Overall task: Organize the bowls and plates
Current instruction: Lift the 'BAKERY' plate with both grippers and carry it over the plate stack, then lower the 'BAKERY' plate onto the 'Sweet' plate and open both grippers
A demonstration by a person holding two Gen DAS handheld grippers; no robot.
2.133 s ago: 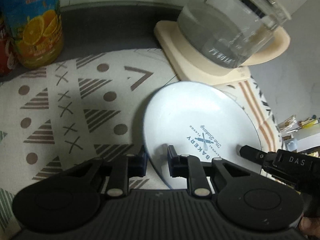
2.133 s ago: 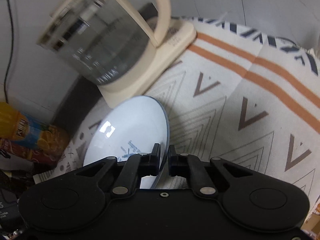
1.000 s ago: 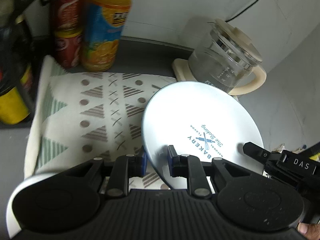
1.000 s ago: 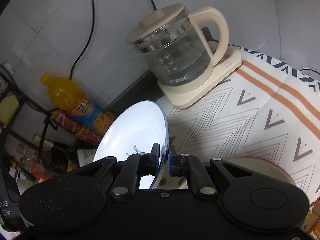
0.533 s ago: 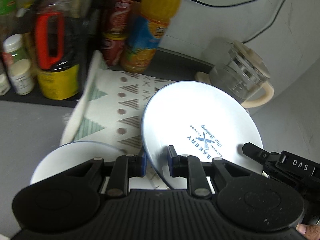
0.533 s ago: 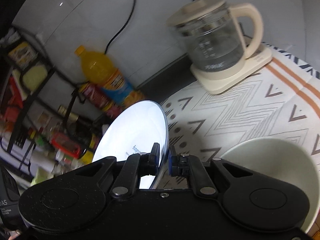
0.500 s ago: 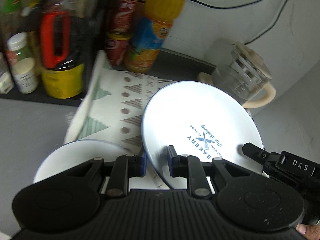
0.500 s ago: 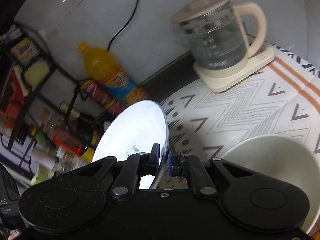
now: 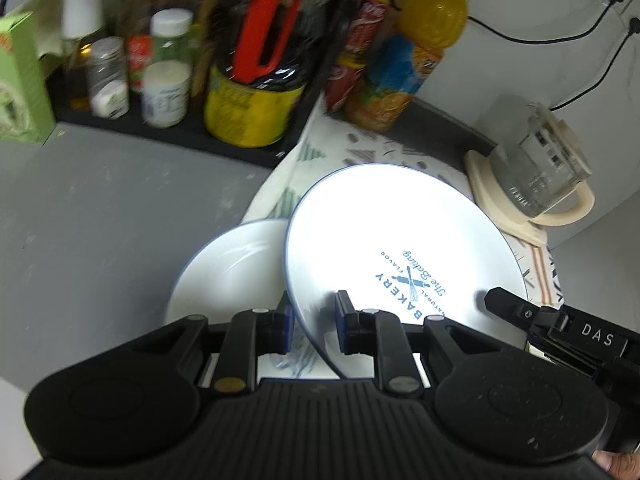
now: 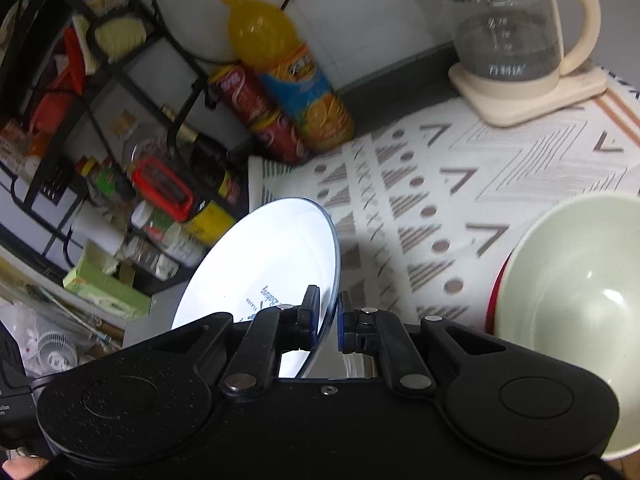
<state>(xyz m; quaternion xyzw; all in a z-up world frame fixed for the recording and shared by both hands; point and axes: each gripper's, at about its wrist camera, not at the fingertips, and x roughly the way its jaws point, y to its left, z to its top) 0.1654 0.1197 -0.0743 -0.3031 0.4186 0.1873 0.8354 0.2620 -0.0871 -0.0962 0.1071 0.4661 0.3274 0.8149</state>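
Observation:
A white plate with a blue rim and a "BAKERY" print (image 9: 400, 248) hangs tilted in the air, held by both grippers. My left gripper (image 9: 312, 320) is shut on its near rim. My right gripper (image 10: 329, 320) is shut on its opposite rim, where the plate (image 10: 264, 268) shows nearly edge-on. The right gripper's black tip (image 9: 520, 312) appears at the plate's right edge in the left wrist view. Under and left of the held plate lies a second white plate (image 9: 228, 272). A pale green bowl (image 10: 572, 296) sits at the right.
A patterned mat (image 10: 440, 184) covers the counter. A glass kettle on a cream base (image 10: 512, 40) stands at the back right. An orange drink bottle (image 10: 288, 68) and red cans (image 10: 256, 112) stand by the wall. A black rack with jars and bottles (image 9: 160, 68) fills the left.
Both grippers have carried the plate leftwards away from the kettle. The rack with jars has come into view, and the second white plate now shows beneath the held one.

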